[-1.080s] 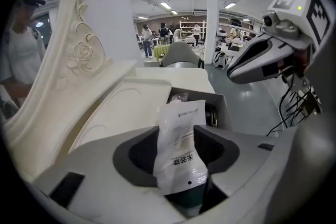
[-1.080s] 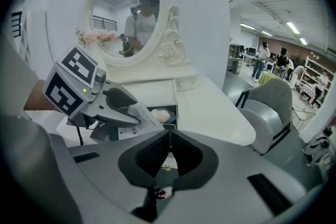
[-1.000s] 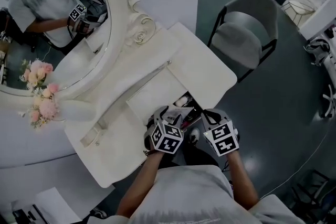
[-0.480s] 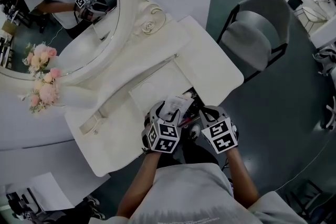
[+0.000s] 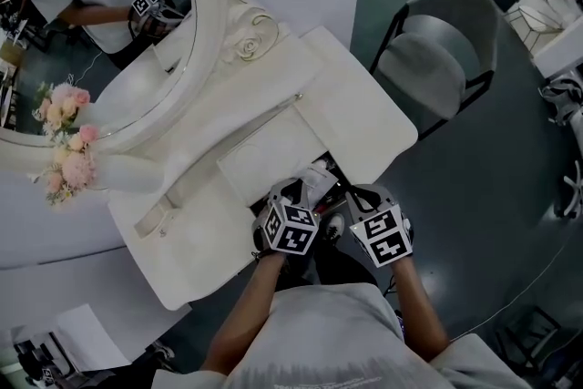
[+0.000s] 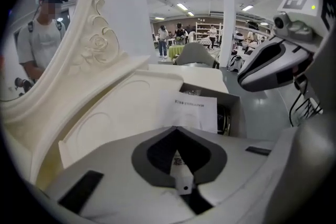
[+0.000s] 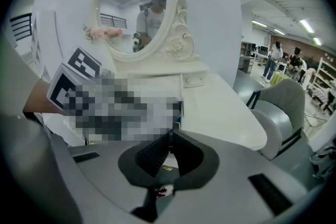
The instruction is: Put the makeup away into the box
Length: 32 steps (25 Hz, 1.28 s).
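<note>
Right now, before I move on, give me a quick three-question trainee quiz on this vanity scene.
1. True or false: a grey chair stands beside the vanity table.
2. At the oval mirror's lower rim sit: A pink flowers, B a lamp, C a bottle?
3. What is between the left gripper's jaws?
Key: 1 true. 2 A. 3 a printed paper sheet; the jaws have just closed on it.

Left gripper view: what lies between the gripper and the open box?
A white printed sheet; the left gripper has just closed its jaws on it, in that view.
</note>
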Each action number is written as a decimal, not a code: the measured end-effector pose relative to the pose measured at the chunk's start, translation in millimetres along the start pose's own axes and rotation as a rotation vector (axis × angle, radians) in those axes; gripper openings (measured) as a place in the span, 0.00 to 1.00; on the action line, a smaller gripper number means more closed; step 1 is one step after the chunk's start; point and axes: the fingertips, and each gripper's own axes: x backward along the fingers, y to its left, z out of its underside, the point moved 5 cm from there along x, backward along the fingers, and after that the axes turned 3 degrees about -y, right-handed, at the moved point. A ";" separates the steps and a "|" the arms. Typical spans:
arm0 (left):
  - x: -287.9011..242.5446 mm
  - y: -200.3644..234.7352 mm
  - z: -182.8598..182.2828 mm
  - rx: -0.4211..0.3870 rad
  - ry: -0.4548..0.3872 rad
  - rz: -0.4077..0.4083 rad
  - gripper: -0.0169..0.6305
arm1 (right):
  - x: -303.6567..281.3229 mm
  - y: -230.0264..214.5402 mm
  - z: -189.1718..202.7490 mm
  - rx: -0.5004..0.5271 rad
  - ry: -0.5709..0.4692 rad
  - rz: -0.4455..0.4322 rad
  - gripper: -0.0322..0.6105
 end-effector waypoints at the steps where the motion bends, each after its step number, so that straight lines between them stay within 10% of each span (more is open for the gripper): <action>1: -3.1 -1.2 3.8 0.005 0.020 0.001 0.05 | 0.5 -0.8 0.8 -0.001 -0.001 -0.001 0.06; 14: -15.8 -9.4 24.4 -0.126 0.172 0.032 0.05 | -3.1 -1.8 6.7 -0.013 0.019 0.006 0.06; 32: 118.0 66.7 18.6 0.110 -0.212 -0.067 0.05 | 34.7 54.6 -60.7 0.028 -0.147 0.145 0.06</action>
